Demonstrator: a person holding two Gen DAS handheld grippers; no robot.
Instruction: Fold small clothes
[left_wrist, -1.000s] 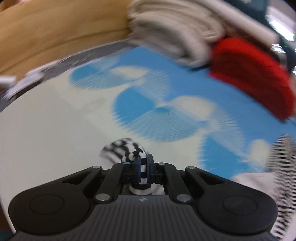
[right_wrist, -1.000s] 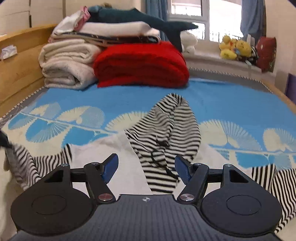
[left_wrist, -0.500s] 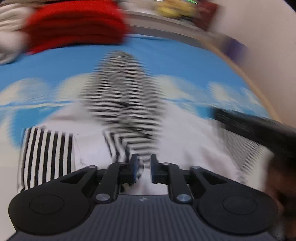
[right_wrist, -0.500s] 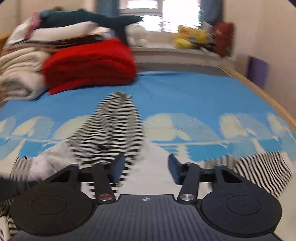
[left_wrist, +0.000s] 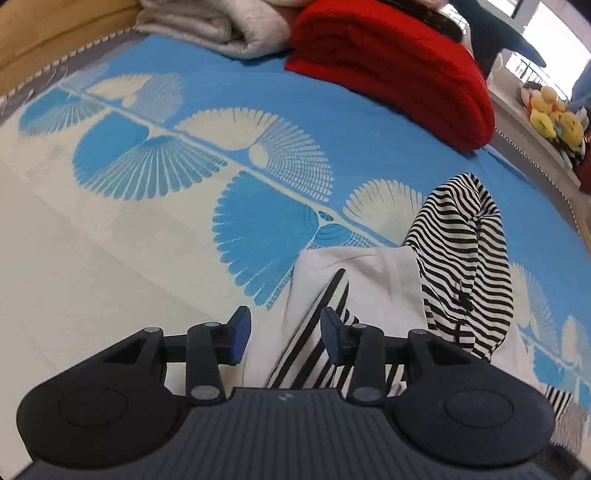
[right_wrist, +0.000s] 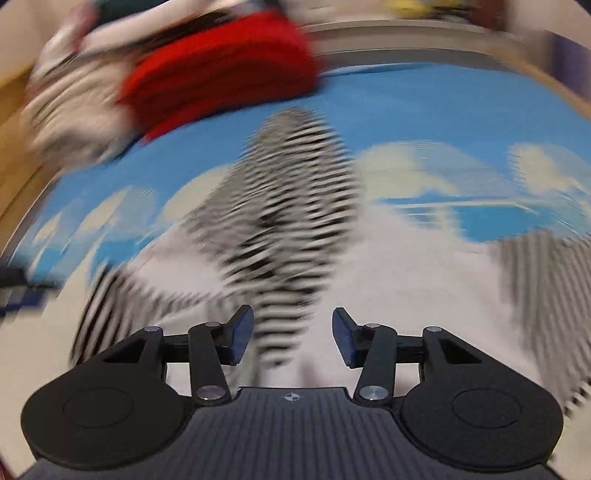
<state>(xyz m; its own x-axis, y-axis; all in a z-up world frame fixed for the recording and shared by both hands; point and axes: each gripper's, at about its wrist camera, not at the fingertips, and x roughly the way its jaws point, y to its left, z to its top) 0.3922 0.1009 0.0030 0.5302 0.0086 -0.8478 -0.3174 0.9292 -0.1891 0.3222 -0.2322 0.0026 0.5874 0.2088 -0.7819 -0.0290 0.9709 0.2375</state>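
Across the blue fan-patterned bedspread (left_wrist: 258, 110) lies everything that matters, with a folded red blanket (left_wrist: 399, 70) and a stack of pale towels (left_wrist: 221, 26) parked at the far end, well apart from the action. Centre stage is the small hooded top (left_wrist: 373, 280), white-bodied, spread flat; its striped hood (left_wrist: 465, 266) points up the bed, and one striped sleeve (left_wrist: 314, 332) lies laid in over the body. That looks like the first fold made! On the other side, through heavy blur in the right view, the other sleeve (right_wrist: 535, 295) seems to stick out, so it, the hood and the final folding of the body remain. The left gripper (left_wrist: 284, 334) hovers just above the folded sleeve, fingers apart, holding nothing. The right gripper (right_wrist: 293, 336) is likewise spread wide and empty over the middle of the garment.
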